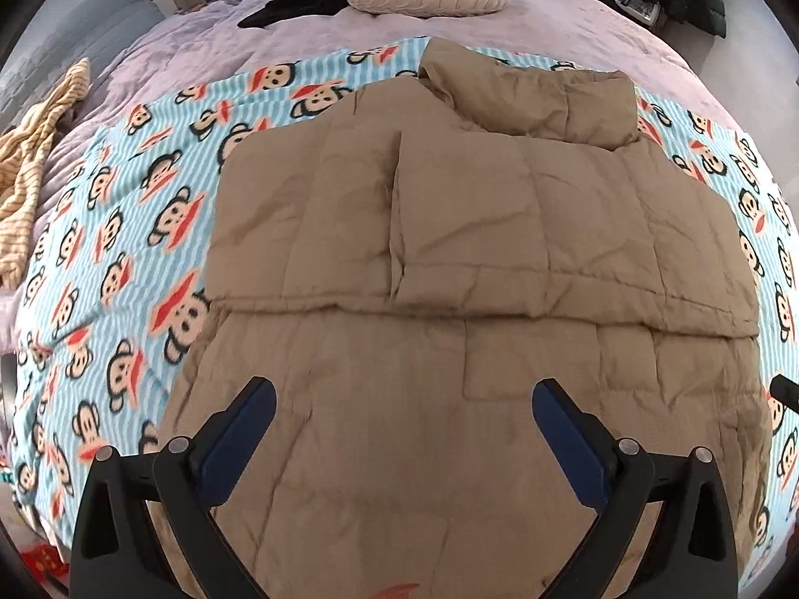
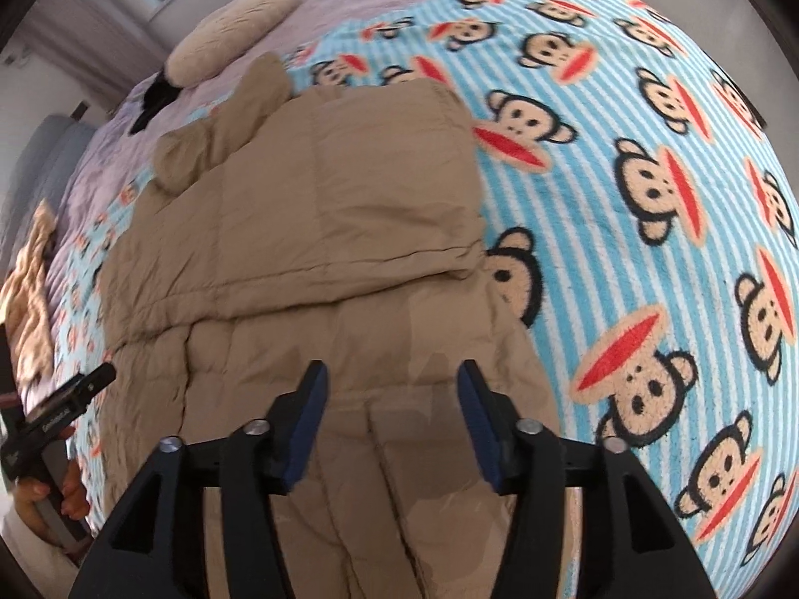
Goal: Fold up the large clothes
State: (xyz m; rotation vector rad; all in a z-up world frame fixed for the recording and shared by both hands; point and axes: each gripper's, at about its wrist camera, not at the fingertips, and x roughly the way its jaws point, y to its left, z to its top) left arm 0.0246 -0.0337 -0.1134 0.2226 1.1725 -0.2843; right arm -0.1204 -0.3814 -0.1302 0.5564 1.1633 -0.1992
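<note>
The tan quilted jacket [image 1: 449, 249] lies flat on the monkey-print blanket [image 1: 115, 229], sleeves folded in, stretching toward twelve o'clock from both tools. The left gripper [image 1: 404, 394] and right gripper [image 2: 392, 374] hover above its hem (jaws wide apart, empty).

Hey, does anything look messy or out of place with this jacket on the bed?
Nothing damaged or spilled. The tan quilted puffer jacket lies partly folded on the monkey-print striped blanket, its collar bunched up. A striped beige cloth lies crumpled at the bed's edge.
</note>
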